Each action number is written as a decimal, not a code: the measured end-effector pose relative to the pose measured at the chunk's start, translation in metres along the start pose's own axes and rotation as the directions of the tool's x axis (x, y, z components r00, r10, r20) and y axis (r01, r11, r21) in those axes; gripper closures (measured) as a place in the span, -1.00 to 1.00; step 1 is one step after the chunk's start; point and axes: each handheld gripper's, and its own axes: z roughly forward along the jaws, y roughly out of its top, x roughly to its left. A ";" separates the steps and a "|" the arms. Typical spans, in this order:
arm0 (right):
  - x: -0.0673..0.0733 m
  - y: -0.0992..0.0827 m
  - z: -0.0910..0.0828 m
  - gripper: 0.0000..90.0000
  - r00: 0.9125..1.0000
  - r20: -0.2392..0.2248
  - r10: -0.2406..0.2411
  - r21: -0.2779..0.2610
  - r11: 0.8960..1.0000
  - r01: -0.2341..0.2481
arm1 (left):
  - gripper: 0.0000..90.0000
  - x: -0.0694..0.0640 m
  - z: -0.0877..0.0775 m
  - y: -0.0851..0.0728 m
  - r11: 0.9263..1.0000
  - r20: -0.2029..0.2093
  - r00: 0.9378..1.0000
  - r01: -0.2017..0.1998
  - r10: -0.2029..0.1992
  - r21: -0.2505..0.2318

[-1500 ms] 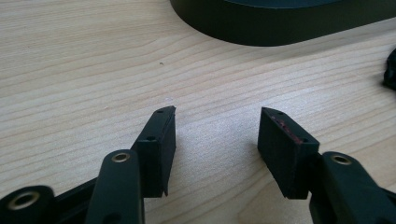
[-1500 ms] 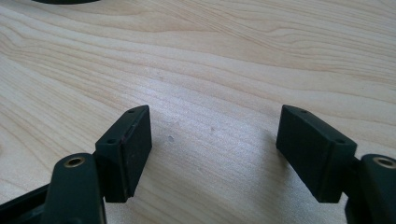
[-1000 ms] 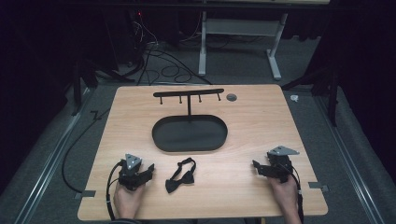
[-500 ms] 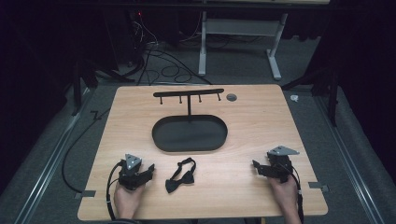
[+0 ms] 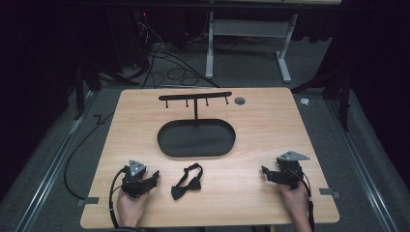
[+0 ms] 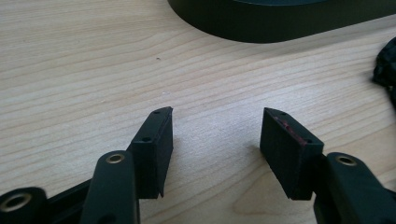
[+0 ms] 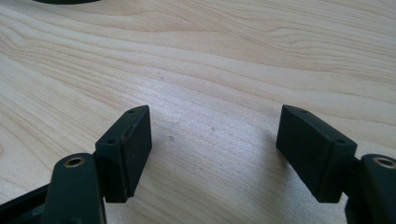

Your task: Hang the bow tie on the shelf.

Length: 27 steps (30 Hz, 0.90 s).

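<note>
A black bow tie (image 5: 187, 182) lies flat on the wooden table (image 5: 261, 130) near the front edge, between my two hands. My left gripper (image 5: 153, 175) rests just left of it, open, with nothing between its jaws; the same gripper (image 6: 215, 126) shows bare wood between its pads and an edge of the bow tie (image 6: 386, 70) at the far right. My right gripper (image 5: 265, 172) sits open at the front right, well apart from the tie. In its own view the right gripper (image 7: 215, 122) has only bare wood in its gap.
A black stand with an oval tray base (image 5: 196, 139) and a hook bar (image 5: 195, 96) occupies the table's middle and back. The tray's rim (image 6: 280, 28) lies beyond the left jaws. A small grey disc (image 5: 239, 100) is set in the back of the table.
</note>
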 end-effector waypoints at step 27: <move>0.000 0.000 0.000 -0.38 1.000 -0.002 -0.001 -0.001 1.000 0.001 | 0.07 -0.039 -0.001 0.031 0.998 0.117 0.992 -0.053 0.051 0.018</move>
